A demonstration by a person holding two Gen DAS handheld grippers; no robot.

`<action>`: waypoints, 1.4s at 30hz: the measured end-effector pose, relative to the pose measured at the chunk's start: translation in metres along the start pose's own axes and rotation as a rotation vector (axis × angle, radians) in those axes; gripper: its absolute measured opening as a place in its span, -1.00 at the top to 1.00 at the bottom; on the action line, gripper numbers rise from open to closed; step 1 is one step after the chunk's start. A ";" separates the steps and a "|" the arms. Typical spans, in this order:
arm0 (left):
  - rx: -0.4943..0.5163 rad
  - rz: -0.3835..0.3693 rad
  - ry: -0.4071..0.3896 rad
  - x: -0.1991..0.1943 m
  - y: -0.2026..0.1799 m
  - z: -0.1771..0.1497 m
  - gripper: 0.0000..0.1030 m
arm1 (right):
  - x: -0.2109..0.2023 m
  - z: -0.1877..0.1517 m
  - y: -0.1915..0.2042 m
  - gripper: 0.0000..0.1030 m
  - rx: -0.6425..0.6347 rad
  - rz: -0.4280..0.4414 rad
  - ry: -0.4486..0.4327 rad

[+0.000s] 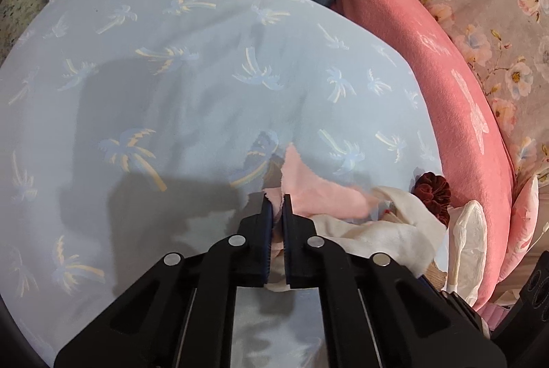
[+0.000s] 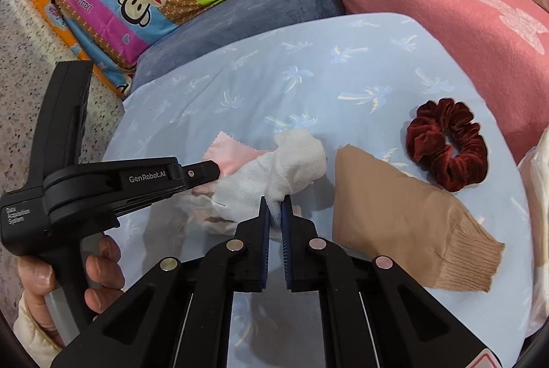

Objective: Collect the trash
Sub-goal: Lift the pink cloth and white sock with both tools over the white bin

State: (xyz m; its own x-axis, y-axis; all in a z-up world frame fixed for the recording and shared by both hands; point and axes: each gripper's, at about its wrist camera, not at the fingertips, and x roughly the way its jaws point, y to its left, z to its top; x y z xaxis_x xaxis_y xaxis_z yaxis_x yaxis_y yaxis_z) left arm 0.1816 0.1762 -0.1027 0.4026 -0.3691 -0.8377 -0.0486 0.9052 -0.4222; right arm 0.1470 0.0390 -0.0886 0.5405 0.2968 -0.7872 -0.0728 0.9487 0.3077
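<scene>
The crumpled white cloth rag (image 2: 274, 172) lies on the pale-blue palm-print pillow (image 2: 343, 66), long axis running leftward from the right tool (image 2: 275, 206), pinching its near end; the left tool (image 1: 277, 200) pinches the pink pinked-edge fabric scrap (image 1: 308, 186).

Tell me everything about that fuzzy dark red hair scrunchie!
The dark red velvet hair scrunchie is a soft ring of gathered, ruffled fabric with a hole in its middle. It lies flat on the light blue palm-tree sheet, near the pink fleece blanket and just beyond the tan knitted sock; I cannot tell whether it touches either. No hand-held gripper holds it. In the left wrist view it peeks out behind the white cloth.
</scene>
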 end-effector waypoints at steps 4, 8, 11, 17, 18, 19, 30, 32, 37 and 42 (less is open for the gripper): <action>-0.005 0.003 -0.039 -0.015 -0.006 0.000 0.93 | -0.026 0.002 -0.003 0.88 0.009 0.003 -0.051; 0.013 -0.011 -0.074 -0.032 -0.021 -0.003 0.94 | -0.057 0.006 -0.009 0.88 0.022 -0.004 -0.114; 0.040 -0.028 -0.097 -0.044 -0.035 -0.005 0.94 | -0.078 0.008 -0.014 0.88 0.031 -0.012 -0.157; 0.113 -0.080 -0.153 -0.069 -0.077 -0.010 0.94 | -0.117 0.009 -0.036 0.88 0.062 -0.041 -0.231; 0.128 -0.090 -0.160 -0.072 -0.084 -0.011 0.94 | -0.124 0.008 -0.041 0.88 0.070 -0.047 -0.244; 0.141 -0.098 -0.166 -0.075 -0.091 -0.013 0.94 | -0.131 0.008 -0.047 0.88 0.080 -0.052 -0.257; 0.324 -0.200 -0.171 -0.085 -0.176 -0.034 0.94 | -0.194 -0.007 -0.119 0.88 0.204 -0.142 -0.374; 0.357 -0.215 -0.163 -0.084 -0.192 -0.039 0.94 | -0.204 -0.012 -0.134 0.88 0.231 -0.161 -0.393; 0.441 -0.252 -0.138 -0.077 -0.234 -0.053 0.93 | -0.224 -0.024 -0.167 0.88 0.282 -0.208 -0.424; 0.520 -0.287 -0.108 -0.067 -0.272 -0.067 0.93 | -0.239 -0.035 -0.197 0.88 0.326 -0.254 -0.441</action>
State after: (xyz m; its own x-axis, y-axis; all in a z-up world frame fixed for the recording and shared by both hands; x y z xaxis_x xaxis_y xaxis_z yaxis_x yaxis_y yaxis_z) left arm 0.1064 -0.0593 0.0446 0.4257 -0.6149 -0.6638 0.5180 0.7671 -0.3785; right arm 0.0034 -0.2150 0.0203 0.8093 -0.0739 -0.5828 0.3267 0.8810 0.3421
